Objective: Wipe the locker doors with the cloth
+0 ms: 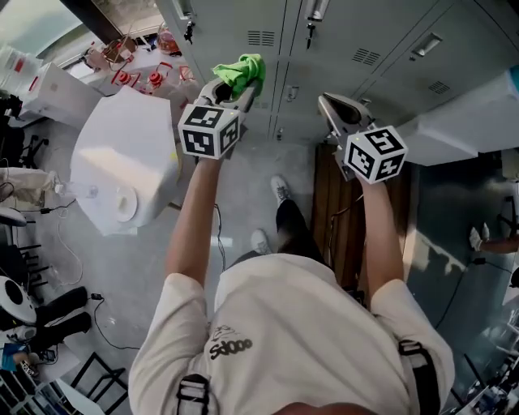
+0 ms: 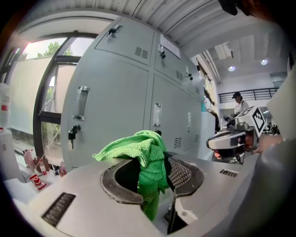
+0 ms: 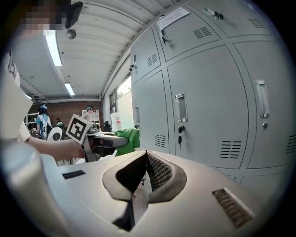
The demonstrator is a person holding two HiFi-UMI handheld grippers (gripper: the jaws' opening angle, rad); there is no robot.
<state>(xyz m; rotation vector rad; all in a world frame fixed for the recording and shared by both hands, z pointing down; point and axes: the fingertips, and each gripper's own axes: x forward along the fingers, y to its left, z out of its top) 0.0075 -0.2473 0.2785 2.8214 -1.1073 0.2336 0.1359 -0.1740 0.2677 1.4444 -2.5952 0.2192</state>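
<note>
Green cloth [image 2: 147, 157] is clamped in the left gripper [image 2: 152, 178] near the locker doors [image 2: 120, 106]; the right gripper [image 3: 144, 178] is closed, empty

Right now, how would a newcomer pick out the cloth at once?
Face the wall of grey locker doors. Just before them, the left claw is shut on the cloth: crumpled and bright green against the grey, while the right claw beside it holds nothing.
</note>
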